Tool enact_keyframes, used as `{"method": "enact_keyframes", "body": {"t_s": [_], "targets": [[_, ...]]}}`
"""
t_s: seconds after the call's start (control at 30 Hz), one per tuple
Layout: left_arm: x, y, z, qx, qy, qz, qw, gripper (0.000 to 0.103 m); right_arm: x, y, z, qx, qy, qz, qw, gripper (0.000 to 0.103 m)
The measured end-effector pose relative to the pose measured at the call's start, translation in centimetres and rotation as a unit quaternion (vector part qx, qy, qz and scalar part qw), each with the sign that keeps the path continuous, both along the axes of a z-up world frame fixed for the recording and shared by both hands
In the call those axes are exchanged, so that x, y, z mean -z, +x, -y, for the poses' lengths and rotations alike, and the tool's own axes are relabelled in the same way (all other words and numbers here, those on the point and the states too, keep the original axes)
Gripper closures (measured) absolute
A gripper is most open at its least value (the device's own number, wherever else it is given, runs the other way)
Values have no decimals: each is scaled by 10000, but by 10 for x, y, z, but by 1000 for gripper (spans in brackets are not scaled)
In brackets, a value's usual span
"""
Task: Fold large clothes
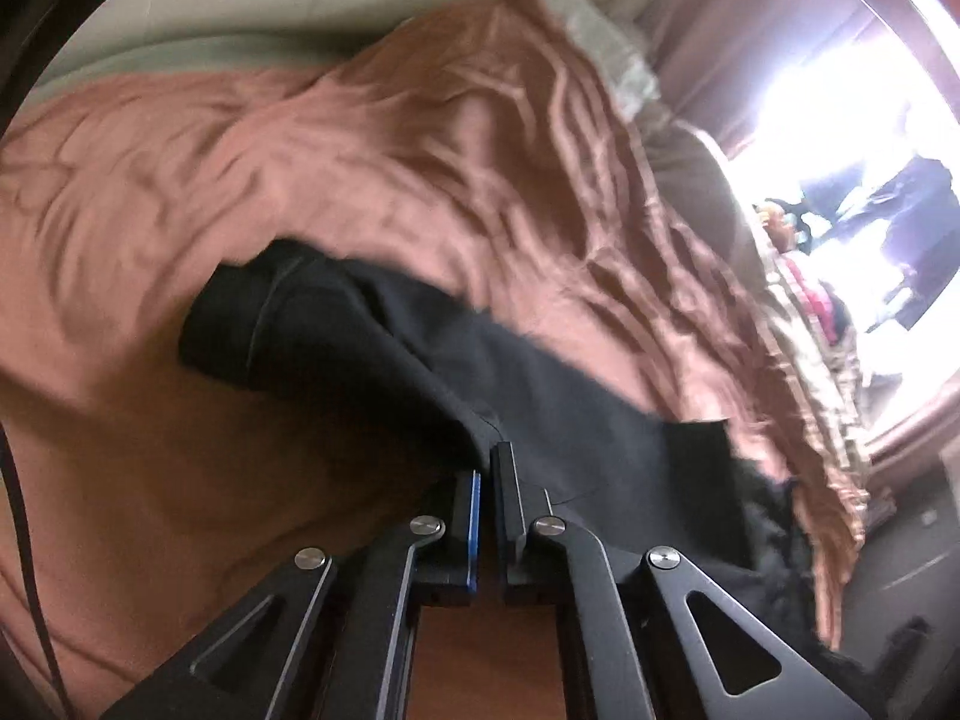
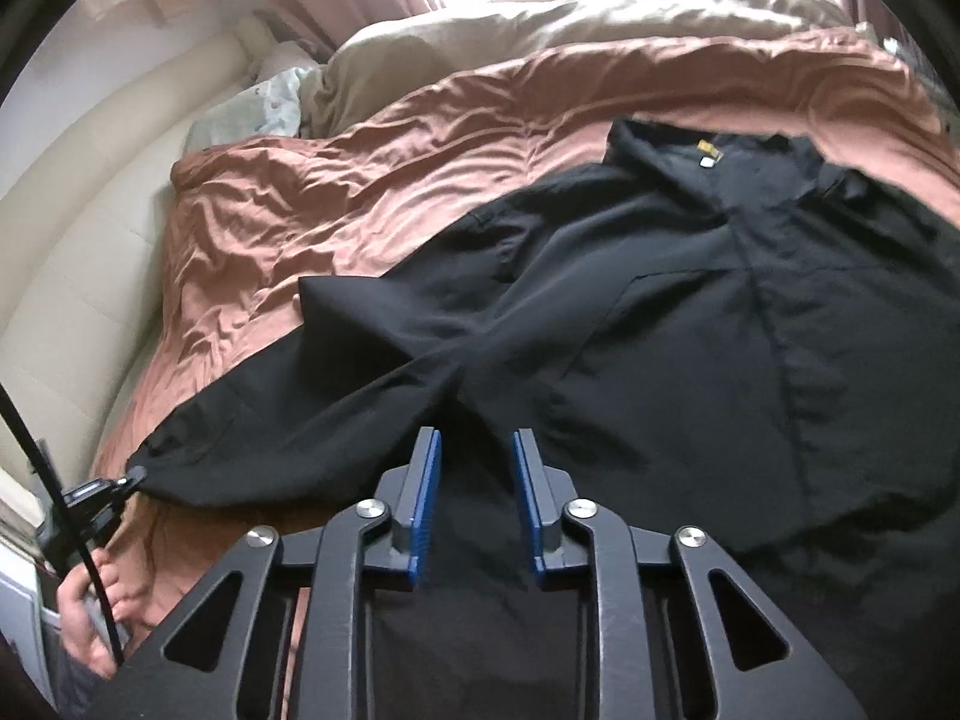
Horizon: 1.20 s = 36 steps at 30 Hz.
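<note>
The left tool (image 1: 487, 468) pinches the black jacket's (image 2: 690, 312) hem corner; the right tool (image 2: 477, 450) hangs half-open right over the hem.

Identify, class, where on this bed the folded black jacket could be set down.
Free: the brown duvet between the jacket's sleeve and the cream headboard, and the strip between its collar and the beige blanket. Crowded: the near side, where the jacket spreads under the right gripper and the left gripper pinches the sleeve cuff.
</note>
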<state>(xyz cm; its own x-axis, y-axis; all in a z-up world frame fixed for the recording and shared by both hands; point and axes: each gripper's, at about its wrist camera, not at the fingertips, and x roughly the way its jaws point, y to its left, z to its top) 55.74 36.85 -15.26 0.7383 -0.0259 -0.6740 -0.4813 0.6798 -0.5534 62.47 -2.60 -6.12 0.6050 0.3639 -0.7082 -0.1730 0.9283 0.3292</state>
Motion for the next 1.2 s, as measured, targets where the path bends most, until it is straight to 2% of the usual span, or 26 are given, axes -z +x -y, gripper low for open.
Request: {"method": "enact_keyframes", "body": {"t_s": [0.27,0.37,0.43,0.6,0.7,0.8,0.93,1.0,1.03,1.07,1.1,1.13,1.2], "targets": [[-80,12,12,497,141,721,9961,100,31,57,-17,30,233,-240,9994,86],[-107,15,28,761,348,920,9922,101,45,73,-22,60,378,-371,9986,88],[-119,18,39,896,439,991,9901,101,56,82,-23,58,563,-505,9971,92],[-146,29,68,1141,637,1156,9847,101,94,104,-30,-87,790,-1050,9913,94],[-166,35,89,1337,720,1329,9794,101,89,108,-25,-250,798,-1138,9900,94],[-187,39,111,1538,794,1551,9726,101,75,98,-14,-103,456,-998,9939,94],[-217,45,148,1808,855,1888,9614,101,61,80,19,-91,635,-919,9937,93],[-228,50,166,1958,893,1979,9563,101,55,71,37,1,702,-911,9934,82],[-234,53,178,2061,910,2034,9528,101,51,65,44,36,768,-890,9931,66],[-239,56,189,2163,939,2087,9491,101,46,56,53,85,848,-833,9929,46],[-244,59,202,2294,976,2141,9445,101,40,49,66,151,923,-733,9929,38],[-248,60,212,2373,988,2173,9416,101,34,41,73,188,974,-644,9930,36],[-255,66,235,2594,1008,2245,9339,101,23,24,94,247,1022,-474,9933,36]]}}
